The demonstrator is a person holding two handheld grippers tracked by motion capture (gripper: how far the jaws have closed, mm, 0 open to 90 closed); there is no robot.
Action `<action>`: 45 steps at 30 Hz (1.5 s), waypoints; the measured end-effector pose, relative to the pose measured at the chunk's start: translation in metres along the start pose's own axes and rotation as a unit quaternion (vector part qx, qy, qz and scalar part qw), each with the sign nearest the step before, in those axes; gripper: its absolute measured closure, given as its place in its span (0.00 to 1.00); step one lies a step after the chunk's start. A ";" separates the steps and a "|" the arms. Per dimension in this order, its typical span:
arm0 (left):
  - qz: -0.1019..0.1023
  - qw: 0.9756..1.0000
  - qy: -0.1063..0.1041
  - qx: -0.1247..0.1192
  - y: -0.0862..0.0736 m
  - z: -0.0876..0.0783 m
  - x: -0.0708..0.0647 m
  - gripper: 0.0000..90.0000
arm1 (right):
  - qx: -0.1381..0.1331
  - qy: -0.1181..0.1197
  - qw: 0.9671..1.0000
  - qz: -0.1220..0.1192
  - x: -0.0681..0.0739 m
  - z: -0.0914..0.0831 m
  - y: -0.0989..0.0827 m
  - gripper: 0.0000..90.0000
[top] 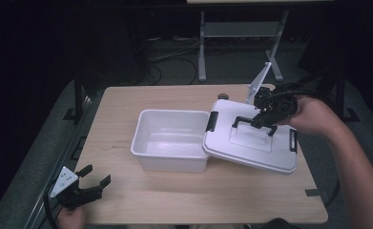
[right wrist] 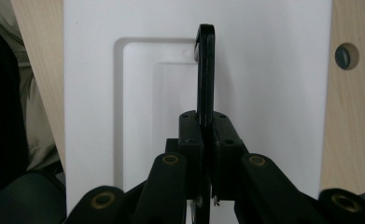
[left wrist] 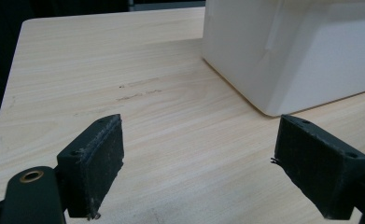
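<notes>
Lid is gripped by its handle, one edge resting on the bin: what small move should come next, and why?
Probably lift the lid a little and carry it left over the open bin. The right gripper is shut on the black handle, and the lid's left edge overlaps the bin's right rim, tilted and off-centre.

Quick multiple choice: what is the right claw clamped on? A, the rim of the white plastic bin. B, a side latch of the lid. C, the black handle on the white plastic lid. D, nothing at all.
C: the right claw is shut on the black handle of the white plastic lid, whose left edge rests tilted on the open white plastic bin.
</notes>
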State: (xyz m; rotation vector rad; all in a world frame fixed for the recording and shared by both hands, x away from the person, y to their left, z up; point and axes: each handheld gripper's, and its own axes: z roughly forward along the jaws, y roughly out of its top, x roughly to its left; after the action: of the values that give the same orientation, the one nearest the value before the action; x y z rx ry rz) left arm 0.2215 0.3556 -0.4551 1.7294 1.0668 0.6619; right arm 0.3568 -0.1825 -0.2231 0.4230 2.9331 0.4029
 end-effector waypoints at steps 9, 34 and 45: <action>-0.001 1.000 0.000 0.000 0.000 0.000 0.000 0.17 | 0.001 0.005 1.000 -0.021 0.002 0.006 0.025 0.94; 0.004 1.000 -0.001 0.005 0.000 0.001 -0.001 0.17 | -0.003 0.010 0.998 -0.063 0.005 0.023 0.084 0.94; 0.004 1.000 0.001 0.004 0.000 -0.001 0.000 0.17 | -0.006 0.015 0.997 -0.076 0.008 0.034 0.110 0.94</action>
State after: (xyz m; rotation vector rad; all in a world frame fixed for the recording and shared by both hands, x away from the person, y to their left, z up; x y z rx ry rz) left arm 0.2208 0.3557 -0.4549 1.7415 1.0654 0.6660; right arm 0.3837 -0.0705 -0.2257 0.1914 2.9650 0.4091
